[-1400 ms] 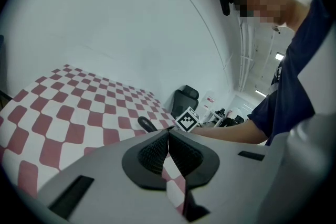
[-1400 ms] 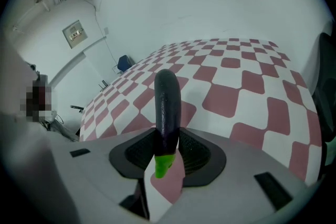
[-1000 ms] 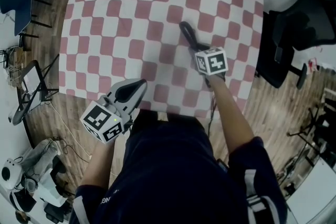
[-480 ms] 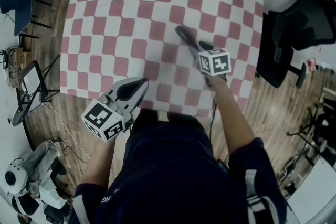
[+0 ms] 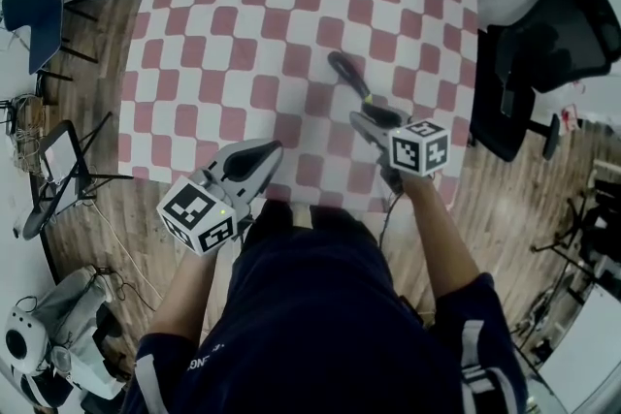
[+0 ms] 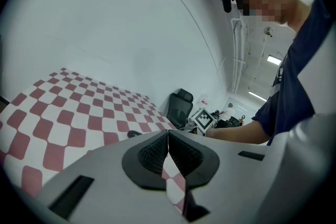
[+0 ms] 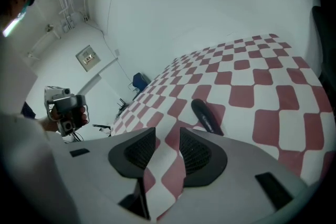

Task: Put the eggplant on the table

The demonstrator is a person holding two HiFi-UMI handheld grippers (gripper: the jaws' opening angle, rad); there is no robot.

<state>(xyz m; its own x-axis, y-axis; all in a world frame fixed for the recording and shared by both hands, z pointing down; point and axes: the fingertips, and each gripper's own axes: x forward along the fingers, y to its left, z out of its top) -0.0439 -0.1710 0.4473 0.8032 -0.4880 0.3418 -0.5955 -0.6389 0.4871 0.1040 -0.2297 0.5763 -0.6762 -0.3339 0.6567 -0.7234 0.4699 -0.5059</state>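
the right gripper [image 7: 168, 135] is closing its jaws with a gap between them and nothing in it, hanging at the centre right of the head view just below the eggplant [image 5: 351, 78], while the left gripper [image 6: 168, 134] is sitting clenched and empty at lower left. the eggplant is lying on the table [image 5: 243, 15], right of centre, clear of both grippers. it is looking light, smooth and likely slippery, firm but bruisable, its thick middle offering the surest hold.
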